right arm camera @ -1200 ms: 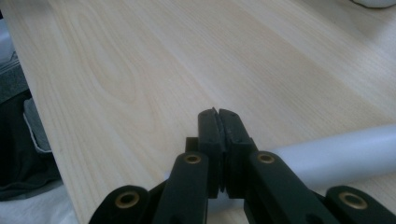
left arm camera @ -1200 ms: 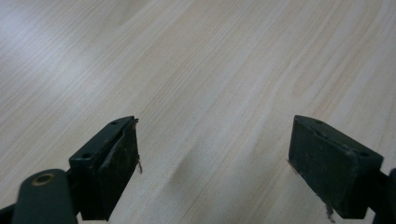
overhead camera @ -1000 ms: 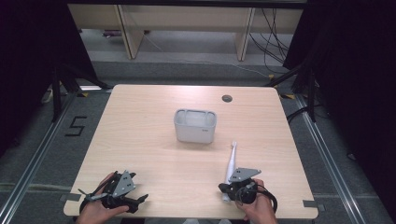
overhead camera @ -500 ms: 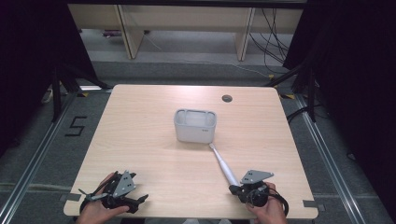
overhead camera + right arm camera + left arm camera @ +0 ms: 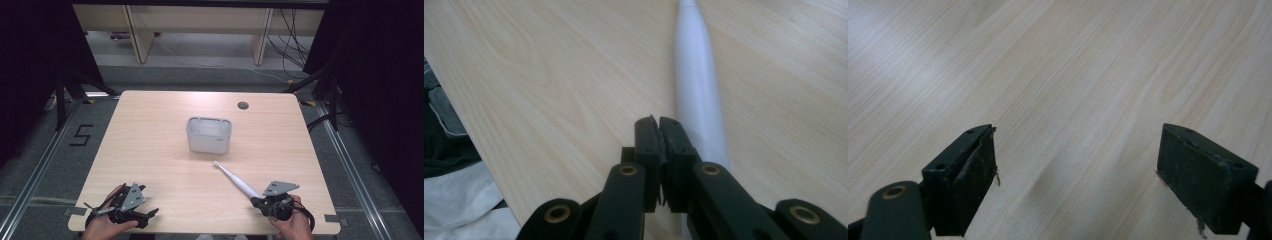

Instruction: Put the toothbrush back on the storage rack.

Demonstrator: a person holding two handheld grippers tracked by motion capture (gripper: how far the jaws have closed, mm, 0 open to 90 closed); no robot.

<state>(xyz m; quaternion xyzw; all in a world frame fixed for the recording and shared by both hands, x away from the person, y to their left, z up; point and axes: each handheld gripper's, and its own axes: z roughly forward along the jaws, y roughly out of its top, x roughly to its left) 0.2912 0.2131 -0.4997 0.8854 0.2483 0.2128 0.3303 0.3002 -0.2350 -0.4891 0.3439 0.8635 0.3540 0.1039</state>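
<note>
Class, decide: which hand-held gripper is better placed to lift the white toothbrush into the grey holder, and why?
Right. The right hand-held gripper sits at the handle end of the white toothbrush, jaws closed beside it. The left hand-held gripper, open, rests far across the table. The grey holder stands just beyond the brush head.

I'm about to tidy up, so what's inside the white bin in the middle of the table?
From the high view, the bin shows a narrow back slot and a larger front space, with nothing visible in them. Its front wall hides the floor nearest the person. The toothbrush lies outside on the table.
</note>
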